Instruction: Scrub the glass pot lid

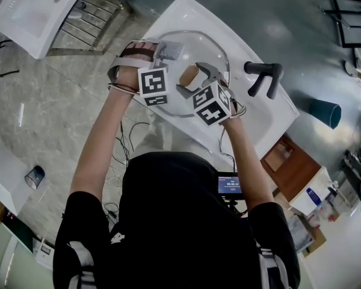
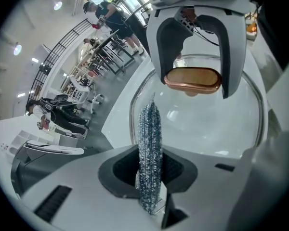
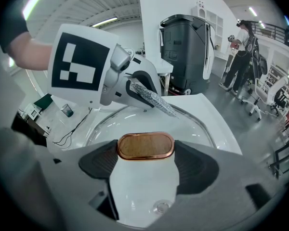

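Note:
The glass pot lid (image 1: 212, 48) is held over the white sink (image 1: 272, 118). My right gripper (image 1: 191, 76) is shut on the lid's copper-rimmed oval knob (image 3: 145, 146), which sits between its jaws (image 3: 145, 148). In the left gripper view the lid's clear dome (image 2: 202, 124) lies under that knob (image 2: 192, 79). My left gripper (image 1: 168, 52) is shut on a silvery mesh scrubber (image 2: 149, 143). The scrubber's tip (image 3: 153, 99) reaches over the far rim of the lid (image 3: 195, 124).
A black faucet (image 1: 262, 77) stands at the sink's right side. A metal rack (image 1: 90, 14) is on the floor at upper left. A dark bin (image 3: 185, 47) stands beyond the sink. People and chairs (image 2: 106, 18) are far off in the room.

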Demonstrator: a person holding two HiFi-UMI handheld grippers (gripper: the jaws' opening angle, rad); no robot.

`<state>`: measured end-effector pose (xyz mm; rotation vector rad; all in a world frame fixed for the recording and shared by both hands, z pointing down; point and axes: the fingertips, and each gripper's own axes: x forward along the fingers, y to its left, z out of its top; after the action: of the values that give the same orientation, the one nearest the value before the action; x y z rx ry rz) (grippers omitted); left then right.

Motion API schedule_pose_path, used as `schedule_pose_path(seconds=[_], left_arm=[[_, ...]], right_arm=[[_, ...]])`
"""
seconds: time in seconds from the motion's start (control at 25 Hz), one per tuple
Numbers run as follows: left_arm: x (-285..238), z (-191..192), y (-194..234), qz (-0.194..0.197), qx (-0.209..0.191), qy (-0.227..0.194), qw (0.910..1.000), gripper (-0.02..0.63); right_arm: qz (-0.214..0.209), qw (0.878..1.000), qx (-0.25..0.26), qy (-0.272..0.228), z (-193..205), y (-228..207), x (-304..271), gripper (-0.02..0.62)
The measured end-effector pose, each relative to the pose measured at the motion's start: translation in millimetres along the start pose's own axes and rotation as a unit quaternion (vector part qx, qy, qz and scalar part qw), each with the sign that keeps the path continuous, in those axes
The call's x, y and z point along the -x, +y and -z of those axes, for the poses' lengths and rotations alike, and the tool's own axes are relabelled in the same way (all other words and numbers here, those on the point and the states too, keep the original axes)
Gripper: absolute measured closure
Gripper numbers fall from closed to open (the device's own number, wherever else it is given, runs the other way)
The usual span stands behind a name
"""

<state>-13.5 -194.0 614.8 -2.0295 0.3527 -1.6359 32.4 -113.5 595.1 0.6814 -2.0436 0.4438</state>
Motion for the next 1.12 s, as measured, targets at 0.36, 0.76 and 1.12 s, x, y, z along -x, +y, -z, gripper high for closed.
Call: schedule_pose_path(seconds=[0.36,0.76,1.12], left_arm=[[4,1,-6,0.0,0.003,0.0,1.0,0.534],[19,8,-24,0.002,0.014,0.002,0.9999,0.534],[38,17,-50,0.008,0.027,0.007,0.9996,0.534]], right_arm=[[-0.001,1.0,0.0,0.0,0,0,0,0.232],[0.0,1.0,0.001,0.001,0,0,0,0.232],[0.001,1.0,0.001,0.003,1,0,1,0.232]])
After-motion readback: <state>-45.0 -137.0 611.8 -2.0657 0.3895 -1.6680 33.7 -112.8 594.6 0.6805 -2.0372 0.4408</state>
